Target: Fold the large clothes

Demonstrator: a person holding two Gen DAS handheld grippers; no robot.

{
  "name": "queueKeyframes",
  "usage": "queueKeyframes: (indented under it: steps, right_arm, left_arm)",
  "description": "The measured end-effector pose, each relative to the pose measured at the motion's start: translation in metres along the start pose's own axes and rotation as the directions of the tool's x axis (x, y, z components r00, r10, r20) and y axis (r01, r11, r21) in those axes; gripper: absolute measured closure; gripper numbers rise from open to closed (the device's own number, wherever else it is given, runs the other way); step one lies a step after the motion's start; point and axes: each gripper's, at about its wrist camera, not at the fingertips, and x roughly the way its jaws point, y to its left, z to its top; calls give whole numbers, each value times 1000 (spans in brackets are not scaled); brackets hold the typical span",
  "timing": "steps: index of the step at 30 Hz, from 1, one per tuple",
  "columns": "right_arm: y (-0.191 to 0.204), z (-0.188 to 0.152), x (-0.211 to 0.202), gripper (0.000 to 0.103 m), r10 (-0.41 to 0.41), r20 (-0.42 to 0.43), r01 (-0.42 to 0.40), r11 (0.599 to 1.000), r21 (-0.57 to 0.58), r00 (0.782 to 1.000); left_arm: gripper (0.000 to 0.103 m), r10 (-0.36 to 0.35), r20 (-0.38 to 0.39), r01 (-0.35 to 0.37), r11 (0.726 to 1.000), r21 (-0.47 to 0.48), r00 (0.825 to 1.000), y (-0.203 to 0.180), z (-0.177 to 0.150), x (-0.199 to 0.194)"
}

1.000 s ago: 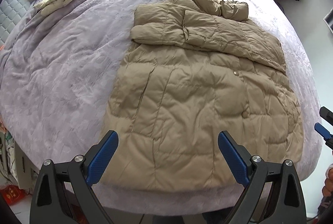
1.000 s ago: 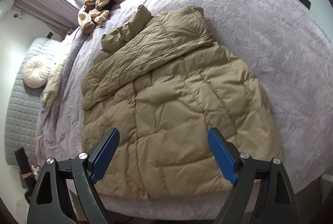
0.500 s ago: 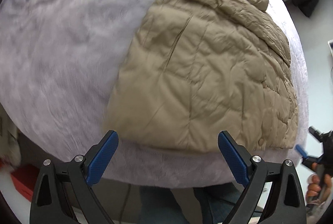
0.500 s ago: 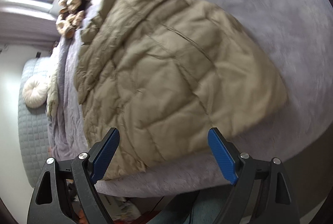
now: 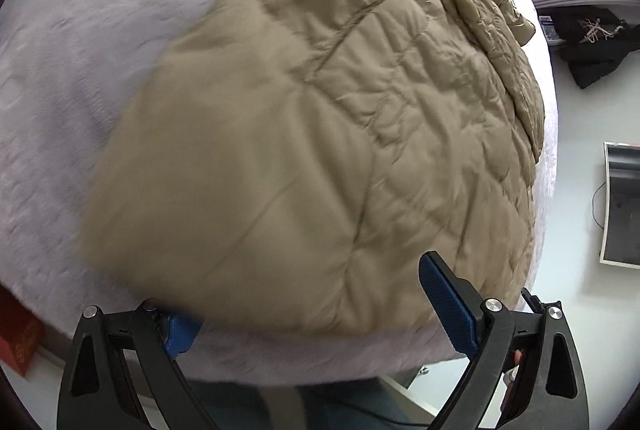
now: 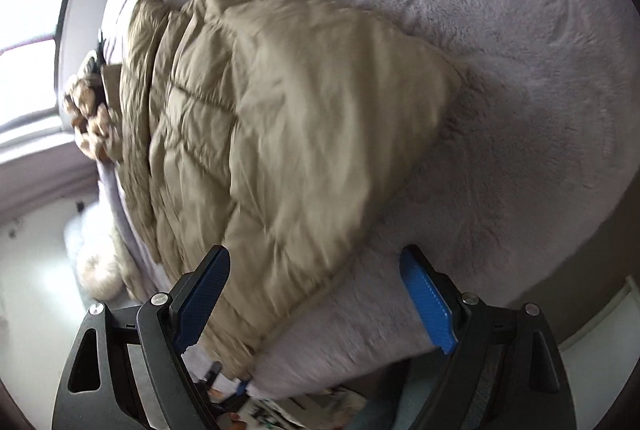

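Tan padded coat [image 5: 340, 134] flat on bed [image 5: 80, 42], hem at near edge. Left gripper [image 5: 312, 306] and right gripper [image 6: 316, 294] both wide open, empty, straddling hem corners. Advice: pinch both layers, lift evenly.

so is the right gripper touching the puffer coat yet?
Cannot tell. In the right wrist view the open right gripper straddles the tan puffer coat's hem corner, but blur hides any contact or gap at the pads.

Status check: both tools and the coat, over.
Both tools open, left tool and right tool at the hem of the tan coat, nothing gripped. Nothing in the way.
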Motion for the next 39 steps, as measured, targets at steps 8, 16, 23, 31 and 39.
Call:
queueKeyframes:
  steps: [8,16,23,31,39]
  right_arm:
    - [-10,14,13,18,141,46,-146,982,123,989]
    - [-2,28,8,94,156,25,-158,983,90,987]
    - [62,49,-13,96,215,-32,-217,975,-50,976]
    - [179,106,-24,96,278,-79,-289,923,-254,957]
    - [300,172,0,96,289,-89,-300,864,-404,953]
  left_arm:
    - [71,-19,43,18,1000,10,999,-10,22,-3]
    - [86,-89,91,86,996,37,992,-24,35,-40]
    - [86,-120,165,104,989,103,979,-80,75,-84]
    - [86,-157,353,124,985,116,922,-149,155,-124]
    - [86,-138,417,91,987,130,898,-185,243,-116]
